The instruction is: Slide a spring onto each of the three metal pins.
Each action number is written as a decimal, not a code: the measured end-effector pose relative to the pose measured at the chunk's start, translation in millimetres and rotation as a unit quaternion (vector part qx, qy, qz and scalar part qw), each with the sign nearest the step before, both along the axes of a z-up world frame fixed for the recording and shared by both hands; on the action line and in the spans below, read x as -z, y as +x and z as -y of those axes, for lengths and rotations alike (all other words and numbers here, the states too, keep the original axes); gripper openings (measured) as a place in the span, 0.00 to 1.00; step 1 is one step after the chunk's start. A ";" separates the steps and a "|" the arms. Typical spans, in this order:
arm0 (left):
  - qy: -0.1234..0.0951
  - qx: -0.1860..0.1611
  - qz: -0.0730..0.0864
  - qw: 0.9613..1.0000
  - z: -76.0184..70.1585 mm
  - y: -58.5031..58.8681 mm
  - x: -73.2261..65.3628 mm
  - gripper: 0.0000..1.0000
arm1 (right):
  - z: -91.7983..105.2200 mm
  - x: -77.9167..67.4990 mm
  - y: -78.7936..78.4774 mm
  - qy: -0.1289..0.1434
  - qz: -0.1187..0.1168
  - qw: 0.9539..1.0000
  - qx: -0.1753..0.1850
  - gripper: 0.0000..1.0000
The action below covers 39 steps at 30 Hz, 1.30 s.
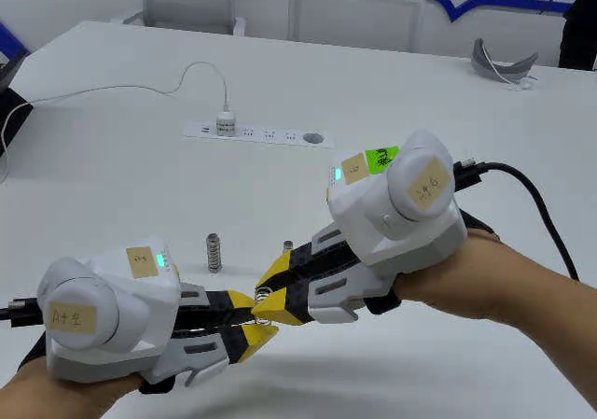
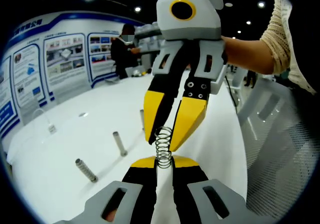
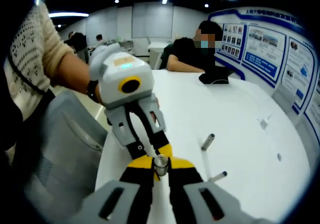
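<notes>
Spring (image 2: 163, 144) stands upright between the yellow tips of my two grippers, held just above the white table (image 1: 112, 186) at its near edge. My left gripper (image 2: 163, 163) has its jaws drawn narrow and pinches the coil's lower end. My right gripper (image 1: 276, 293) reaches in from the opposite side, jaws narrowed to a V whose tips press the coil's upper end on both sides. In the right gripper view the coil is seen end-on, a small ring seated between that gripper's tips.

Just beyond the meeting tips, three metal pins stand on the table in a loose row. The nearest pin (image 2: 86, 170) already wears a coil along its shaft. The middle pin (image 2: 119, 143) is bare, and the far pin (image 2: 142, 119) sits close behind my right gripper's jaw, too small to tell whether it carries anything.

Farther back on the table lies a white power strip (image 1: 256, 133) with a charger (image 1: 225, 122) plugged in and a white cable (image 1: 140, 89) looping off to the left. A person (image 3: 192, 54) sits at the table's far end in the right gripper view, beside blue-trimmed display boards (image 3: 265, 44) on the wall
</notes>
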<state>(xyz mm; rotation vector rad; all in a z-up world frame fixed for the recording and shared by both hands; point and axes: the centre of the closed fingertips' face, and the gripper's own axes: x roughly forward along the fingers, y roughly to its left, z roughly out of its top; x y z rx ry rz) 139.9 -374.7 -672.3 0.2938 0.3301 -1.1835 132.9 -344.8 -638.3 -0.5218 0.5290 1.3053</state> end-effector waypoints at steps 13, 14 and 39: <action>-0.014 -0.022 -0.001 1.000 -2.5 7.0 -1.4 0.18 | 1.2 -2.2 6.8 0.008 -0.002 1.000 0.016 0.12; -0.014 -0.024 -0.001 1.000 -3.5 7.4 -1.2 0.19 | 1.5 -2.6 7.5 0.009 -0.001 1.000 0.018 0.12; -0.048 -0.097 -0.017 0.994 -40.4 9.7 -6.1 0.43 | 25.1 -26.2 43.5 0.033 0.023 0.996 0.083 0.12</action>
